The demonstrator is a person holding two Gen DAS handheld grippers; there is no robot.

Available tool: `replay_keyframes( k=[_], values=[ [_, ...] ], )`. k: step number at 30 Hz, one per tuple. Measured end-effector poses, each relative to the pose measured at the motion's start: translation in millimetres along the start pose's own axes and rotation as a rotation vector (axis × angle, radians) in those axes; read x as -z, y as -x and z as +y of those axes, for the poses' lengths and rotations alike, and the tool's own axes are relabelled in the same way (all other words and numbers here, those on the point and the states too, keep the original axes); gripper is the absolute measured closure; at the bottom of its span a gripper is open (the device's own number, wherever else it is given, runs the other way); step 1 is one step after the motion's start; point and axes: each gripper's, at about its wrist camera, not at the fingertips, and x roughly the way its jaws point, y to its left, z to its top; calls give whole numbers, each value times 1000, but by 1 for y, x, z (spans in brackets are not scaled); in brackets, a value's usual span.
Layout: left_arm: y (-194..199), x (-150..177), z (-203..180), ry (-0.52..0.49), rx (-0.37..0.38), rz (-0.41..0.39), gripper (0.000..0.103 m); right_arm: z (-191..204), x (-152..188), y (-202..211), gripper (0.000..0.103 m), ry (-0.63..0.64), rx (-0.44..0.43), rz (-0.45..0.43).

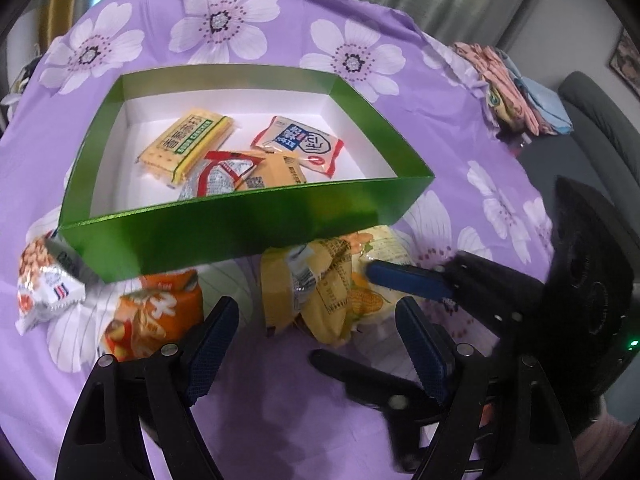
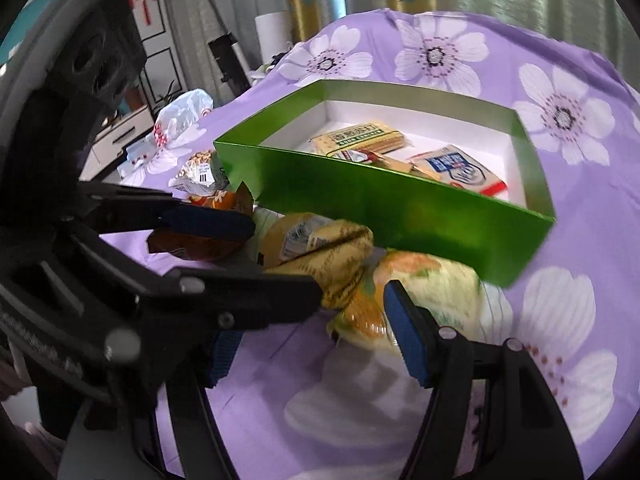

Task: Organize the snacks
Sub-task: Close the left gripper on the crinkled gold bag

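A green box (image 1: 240, 232) with a white inside holds a yellow cracker pack (image 1: 188, 142), a white-and-blue packet (image 1: 300, 144) and a red-and-silver packet (image 1: 224, 172). In front of its near wall lie a yellow packet (image 1: 308, 292), a corn packet (image 1: 376, 300), an orange packet (image 1: 156, 316) and a peanut packet (image 1: 44, 284). My left gripper (image 1: 316, 344) is open, its tips just short of the yellow packet. My right gripper (image 2: 316, 340) is open too. One of its fingers (image 1: 408, 280) lies across the corn packet (image 2: 432, 288); the other is partly hidden behind the left gripper.
Everything rests on a purple cloth with white flowers (image 1: 280, 420). A pile of folded fabric (image 1: 516, 84) sits at the far right edge beside a grey sofa (image 1: 592, 112). A white plastic bag (image 2: 180, 116) lies at the cloth's left edge.
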Motion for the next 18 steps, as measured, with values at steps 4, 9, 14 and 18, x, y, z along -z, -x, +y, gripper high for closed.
replay_keyframes(
  k=[4,9,14,18],
  values=[
    [-7,-2,1,-4,22,29,43,1,-7,-15,35,25,-25,18],
    [-9,-3,10,23,10,29,62,-1,-14,-26,42,27,-37,27],
    [-10,-4,9,10,14,23,65,-4,-14,-28,48,14,-39,31],
    [-6,-5,7,4,21,11,65,-2,-15,-26,52,15,-34,23]
  ],
)
